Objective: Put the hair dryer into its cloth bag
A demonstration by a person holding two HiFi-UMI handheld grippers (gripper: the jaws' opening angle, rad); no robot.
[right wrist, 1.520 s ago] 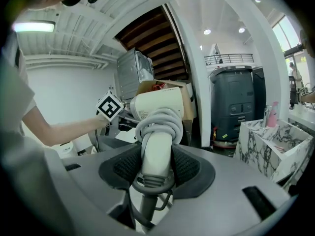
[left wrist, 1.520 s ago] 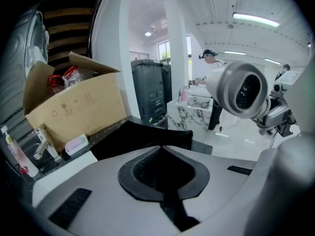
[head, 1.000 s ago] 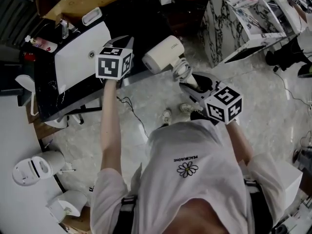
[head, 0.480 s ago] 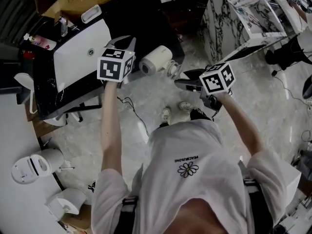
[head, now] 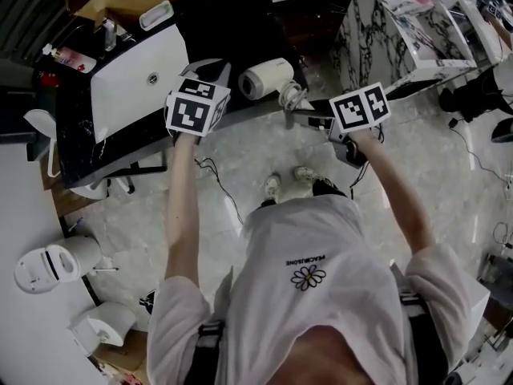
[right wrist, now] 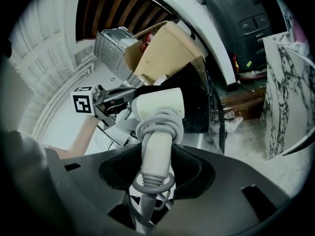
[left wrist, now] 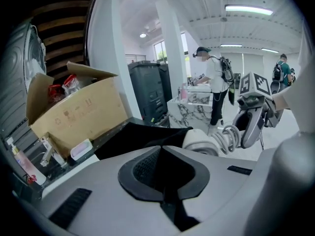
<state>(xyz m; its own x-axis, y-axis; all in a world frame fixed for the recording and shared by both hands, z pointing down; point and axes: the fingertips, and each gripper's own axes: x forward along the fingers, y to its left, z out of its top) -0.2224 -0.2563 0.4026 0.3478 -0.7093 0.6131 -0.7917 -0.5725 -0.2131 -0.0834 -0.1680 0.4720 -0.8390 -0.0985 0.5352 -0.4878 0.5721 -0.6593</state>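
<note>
— Where is the hair dryer (head: 267, 77)?

— In my right gripper (right wrist: 158, 167). Both jaws press on its handle from the two sides, so it is firmly clamped. The grey cord (right wrist: 158, 124) is wound around the handle, just above the jaws. The pale body lies almost level over the front edge of the dark counter (head: 80, 155), and its handle reaches back to my right hand.

— And the cloth bag (left wrist: 142, 137)?

— It is the black cloth on the counter, at the right of the white sink (head: 132, 79). In the left gripper view, the rounded body of the dryer is just at the right end of this cloth. If it is already inside the mouth, I cannot tell.

— What does your left gripper (left wrist: 161, 150) do?

— Its jaws are together, no gap between them. The black cloth begins directly beyond the tips. Whether a thin edge of it is pinched there, I cannot say.

— What else is around?

— A cardboard box (left wrist: 74, 109) stands at the back of the counter, behind the sink. A marble-patterned block (head: 377, 38) stands on the pale floor (head: 240, 175) at the right.
</note>
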